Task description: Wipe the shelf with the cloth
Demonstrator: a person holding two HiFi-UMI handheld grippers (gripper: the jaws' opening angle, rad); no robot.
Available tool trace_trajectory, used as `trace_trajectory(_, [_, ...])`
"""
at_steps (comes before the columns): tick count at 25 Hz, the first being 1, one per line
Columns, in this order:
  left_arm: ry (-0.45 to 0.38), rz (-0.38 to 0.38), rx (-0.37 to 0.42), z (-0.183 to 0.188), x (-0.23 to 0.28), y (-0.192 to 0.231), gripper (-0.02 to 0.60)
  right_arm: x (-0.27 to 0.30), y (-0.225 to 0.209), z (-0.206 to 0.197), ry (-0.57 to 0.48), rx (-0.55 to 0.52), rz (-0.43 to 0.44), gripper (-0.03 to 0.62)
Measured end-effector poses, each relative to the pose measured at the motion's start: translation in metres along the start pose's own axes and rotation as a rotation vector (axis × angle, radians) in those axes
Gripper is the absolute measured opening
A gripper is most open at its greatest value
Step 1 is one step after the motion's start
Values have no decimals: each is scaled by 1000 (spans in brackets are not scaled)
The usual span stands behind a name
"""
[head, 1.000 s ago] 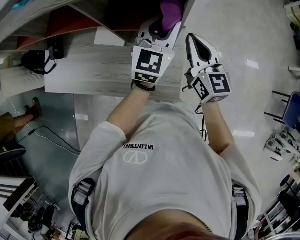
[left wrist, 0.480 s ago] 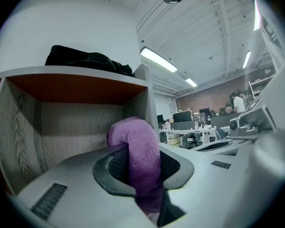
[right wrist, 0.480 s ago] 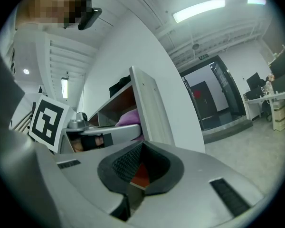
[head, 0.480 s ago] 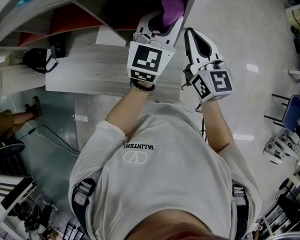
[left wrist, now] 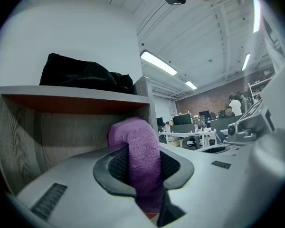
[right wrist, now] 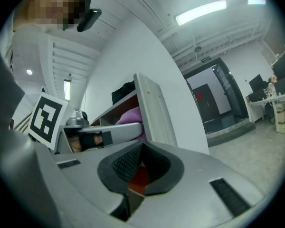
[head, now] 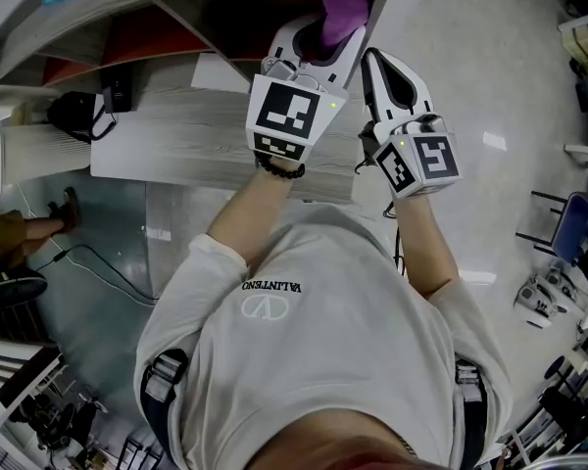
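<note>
A purple cloth (head: pixel 341 13) is pinched in my left gripper (head: pixel 323 45), which reaches into a compartment of the wood-grain shelf (head: pixel 196 135). In the left gripper view the cloth (left wrist: pixel 138 148) stands up folded between the shut jaws of that gripper (left wrist: pixel 143 177), under a shelf board (left wrist: pixel 71 99). My right gripper (head: pixel 380 71) hovers just right of the shelf's side panel (right wrist: pixel 154 113), outside it. Its jaws (right wrist: pixel 140 163) are shut with nothing held. The right gripper view shows the cloth (right wrist: pixel 130 115) and the left gripper (right wrist: pixel 109 134) inside the compartment.
A black bag (head: pixel 78 116) lies on the shelf's upper board at the left, also seen as a dark bag (left wrist: pixel 85 75) above the compartment. Glossy floor (head: pixel 470 86) spreads to the right, with chairs and gear (head: pixel 568 223) at the far right.
The left gripper has pushed the cloth slightly farther along inside the compartment. The right gripper has hardly moved.
</note>
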State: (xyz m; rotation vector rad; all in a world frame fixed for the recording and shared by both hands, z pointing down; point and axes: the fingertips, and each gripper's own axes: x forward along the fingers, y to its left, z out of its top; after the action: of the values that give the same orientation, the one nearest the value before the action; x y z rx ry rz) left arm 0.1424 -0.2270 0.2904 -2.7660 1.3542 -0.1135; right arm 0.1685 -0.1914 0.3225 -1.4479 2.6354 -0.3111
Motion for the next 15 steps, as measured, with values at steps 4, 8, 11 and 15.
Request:
trace_trajectory(4, [-11,-5,-5,8,-1,2,97,0,0,9,-12,-4,-6,-2])
trace_trajectory(8, [-26,-13,-6,20,0,0,97,-2,1,16,-19,-8,-7,-2])
trace_trajectory(11, [-41,-18,-7,28,0,0,97,-4,0,15,-17,-9,-12,-2])
trace_trajectory(15, [-66,-15,-21,35,0,4,97,-4,-1,11,-10,-6,-22,-2])
